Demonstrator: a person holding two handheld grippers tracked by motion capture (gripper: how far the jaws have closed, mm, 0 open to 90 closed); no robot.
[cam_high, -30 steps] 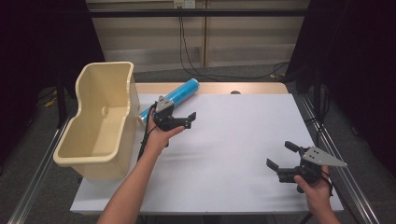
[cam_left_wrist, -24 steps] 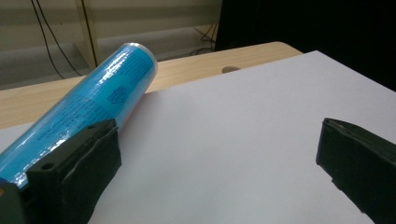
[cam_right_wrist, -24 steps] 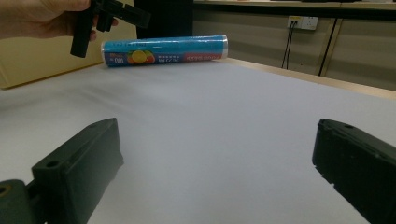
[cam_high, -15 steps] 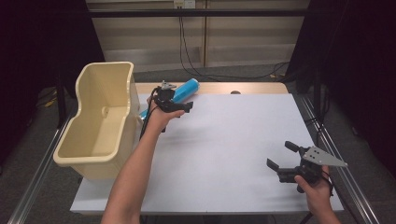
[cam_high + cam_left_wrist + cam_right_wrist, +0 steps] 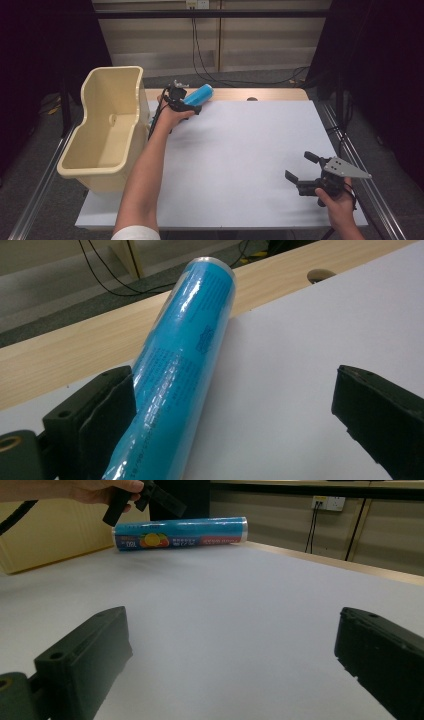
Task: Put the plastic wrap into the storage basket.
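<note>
A blue plastic-wrapped roll (image 5: 199,94) lies on its side at the far left of the white table top (image 5: 240,150). My left gripper (image 5: 186,102) is open and straddles the roll's near end. In the left gripper view the blue roll (image 5: 180,370) rests against the left jaw's pad, with a wide gap to the right jaw. My right gripper (image 5: 299,169) stands open near the table's front right, nothing between its jaws. In the right gripper view the blue roll (image 5: 180,533) lies far off, printed with fruit, and the left gripper (image 5: 142,499) hangs over its left end.
A tall cream plastic bin (image 5: 107,125) stands at the table's left edge, close to my left forearm. A bare wooden strip (image 5: 260,95) runs along the table's far edge. Metal rails (image 5: 372,195) flank the table on both sides.
My left gripper has moved away from me toward the far left and now has its open jaws around the blue roll's near end. The right gripper has stayed put.
</note>
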